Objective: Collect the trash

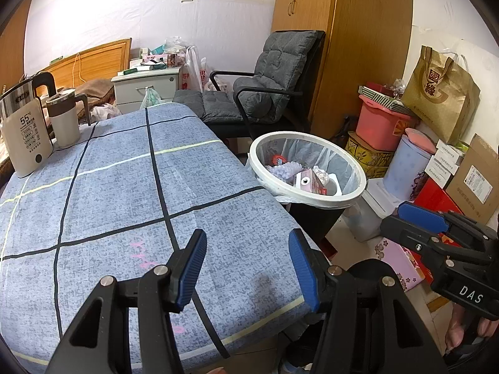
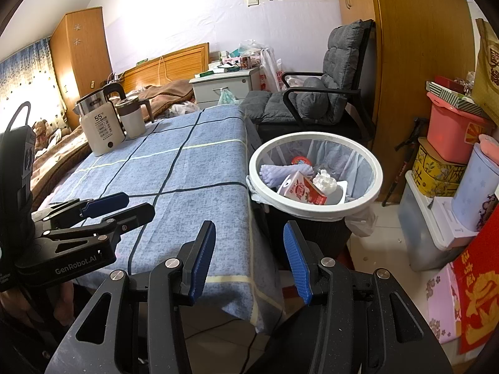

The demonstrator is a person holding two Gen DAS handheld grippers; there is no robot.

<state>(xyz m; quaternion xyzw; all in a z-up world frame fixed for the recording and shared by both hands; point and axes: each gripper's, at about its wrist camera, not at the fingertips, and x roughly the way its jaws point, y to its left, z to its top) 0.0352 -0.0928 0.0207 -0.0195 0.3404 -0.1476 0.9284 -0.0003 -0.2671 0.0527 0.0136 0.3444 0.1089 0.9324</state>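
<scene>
Left hand-held gripper (image 1: 246, 268): jaws apart with nothing between the blue pads, held over the near end of the table
Right hand-held gripper (image 2: 249, 261): jaws apart and empty, over the table's near right corner, pointing toward the bin
Table (image 1: 124, 187): covered with a blue checked cloth; its middle and near part are bare
Trash bin (image 2: 315, 208): dark body with a white ring rim and a clear liner, on the floor just beside the table's right edge
Trash (image 2: 302, 190): lies inside the bin; a red and white carton, a pale purple wad, crumpled white tissue and a red round piece
Kettle (image 1: 23, 131): upright at the table's far left corner
Mug (image 1: 64, 118): white with a brown lid, just beside the kettle
Armchair (image 1: 268, 78): grey and padded, behind the bin
</scene>
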